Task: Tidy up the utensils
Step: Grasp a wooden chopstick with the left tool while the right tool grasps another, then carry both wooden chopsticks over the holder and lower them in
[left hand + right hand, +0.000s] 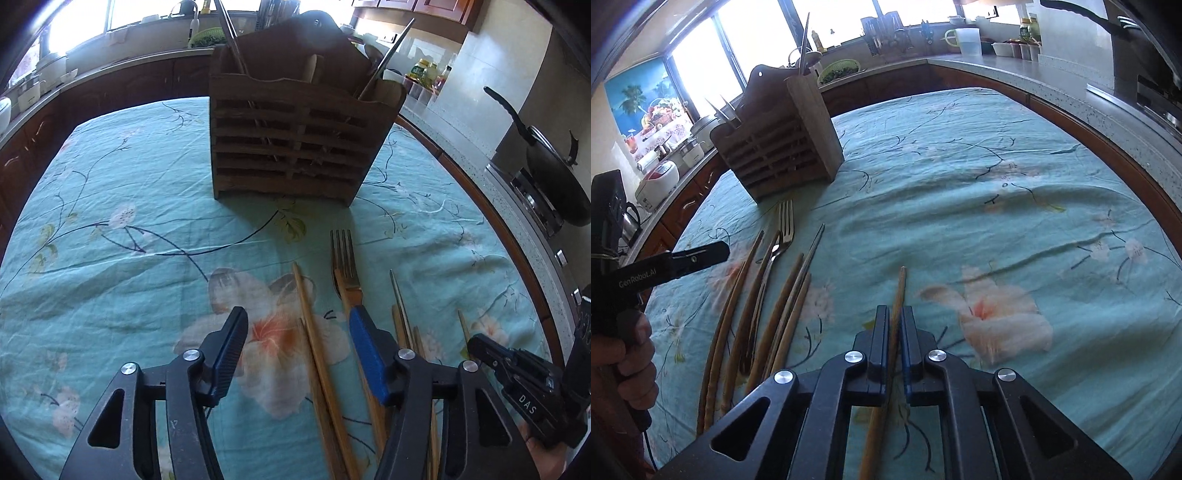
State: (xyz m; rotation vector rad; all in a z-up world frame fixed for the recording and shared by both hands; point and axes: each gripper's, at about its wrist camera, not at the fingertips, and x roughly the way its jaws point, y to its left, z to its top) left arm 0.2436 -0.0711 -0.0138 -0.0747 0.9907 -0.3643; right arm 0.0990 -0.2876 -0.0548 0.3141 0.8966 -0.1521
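A slatted wooden utensil holder (295,144) stands on the floral teal tablecloth (110,229), with a few utensils in it; it also shows in the right wrist view (779,144). My left gripper (297,325) is open above a pair of wooden chopsticks (314,332), with a metal fork (345,258) beside its right finger. My right gripper (895,317) is shut on a single wooden chopstick (898,295). Left of it lie the fork (785,229), several wooden chopsticks (783,306) and a metal chopstick (812,254).
A kitchen counter (997,70) with jars and a jug runs around the table. A black wok (554,173) sits on the stove at the right. Rice cookers (657,181) stand on the left counter. The left gripper's body (665,266) shows at the left of the right wrist view.
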